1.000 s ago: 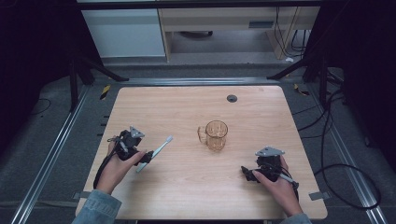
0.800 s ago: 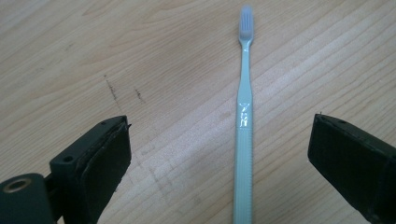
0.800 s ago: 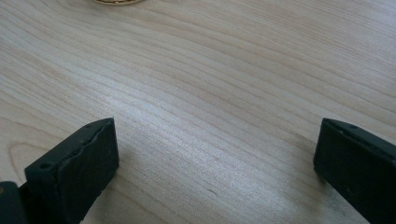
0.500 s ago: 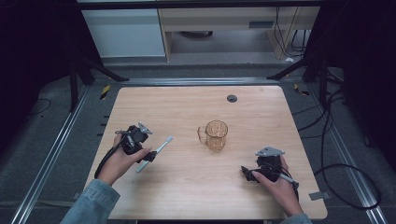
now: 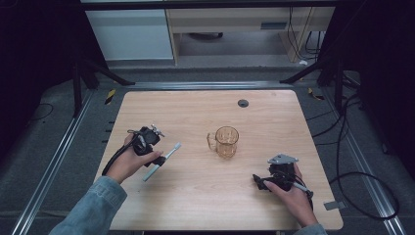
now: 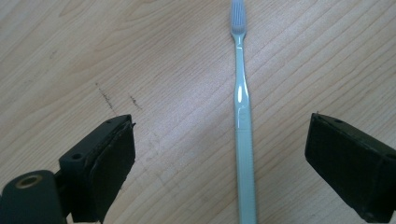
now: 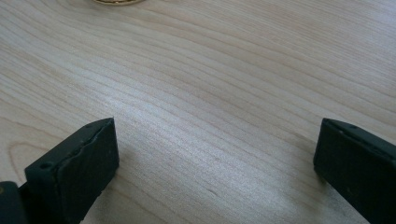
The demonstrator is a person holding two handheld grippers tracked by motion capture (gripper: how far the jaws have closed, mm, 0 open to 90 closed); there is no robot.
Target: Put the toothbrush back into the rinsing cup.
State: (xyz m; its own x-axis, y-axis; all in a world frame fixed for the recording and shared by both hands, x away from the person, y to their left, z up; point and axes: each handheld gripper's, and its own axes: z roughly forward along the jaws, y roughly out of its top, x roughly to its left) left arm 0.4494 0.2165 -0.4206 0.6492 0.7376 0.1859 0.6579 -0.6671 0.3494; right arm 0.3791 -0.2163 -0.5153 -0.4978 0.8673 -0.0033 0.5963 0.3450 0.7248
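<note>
Two sets of tongs: both spread wide, neither pinching anything.
Left tongs (image 5: 157, 157): over the toothbrush handle in the high view; in the left gripper view the handle runs up between the two black jaws, nearer one jaw than the other, and touches neither.
Toothbrush (image 6: 243, 121): pale blue-green, lying flat on the counter (image 5: 195, 196) left of centre, bristle head pointing away from the person and toward the mug.
Right tongs (image 5: 262, 182): low over bare wood near the front right of the counter, held in the person's right hand, well apart from the toothbrush.
Mug (image 5: 226, 142): clear amber glass, upright near the middle, handle turned toward the left side; looks empty.
Progress: early, by my reading; the reach for the toothbrush looks about complete, but the squeeze and the lift are not yet done.
Left to do: close on the handle, raise it, and probably carry it to the mug, though that is only a guess from the layout.
Other things: a small dark round fitting (image 5: 243, 103) near the far edge of the counter; cables on the floor to the right.
In the way: nothing between toothbrush and mug; the thin, flat handle could slip or roll if the jaws meet it off-centre.
</note>
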